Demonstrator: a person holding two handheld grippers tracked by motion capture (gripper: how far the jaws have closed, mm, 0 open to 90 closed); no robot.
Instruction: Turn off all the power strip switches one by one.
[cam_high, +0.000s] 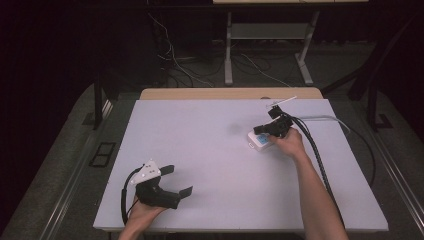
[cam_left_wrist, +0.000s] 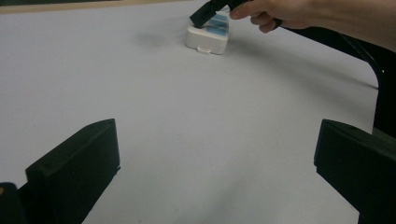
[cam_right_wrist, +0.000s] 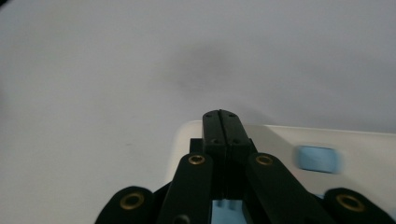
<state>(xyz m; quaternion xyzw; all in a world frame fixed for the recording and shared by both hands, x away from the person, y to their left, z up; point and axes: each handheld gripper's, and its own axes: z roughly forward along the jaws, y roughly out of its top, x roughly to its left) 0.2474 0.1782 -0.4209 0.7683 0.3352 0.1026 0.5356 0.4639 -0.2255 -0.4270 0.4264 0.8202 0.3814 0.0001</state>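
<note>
The white box with blue buttons (cam_high: 260, 139) lies toward the far right of the table (cam_high: 210, 150), its long axis slanting across it. Your right gripper (cam_high: 264, 129) sits directly on top of the box, jaws closed flat together and gripping nothing, tips pressing down near a blue button. Your left gripper (cam_high: 178, 181), well apart from the box, rests wide open and empty.

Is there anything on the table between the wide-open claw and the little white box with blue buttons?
No, nothing visible. From the left claw across to the white box, there is just bare table. The right claw is shut, its tip right over the box; whether it touches is unclear.
</note>
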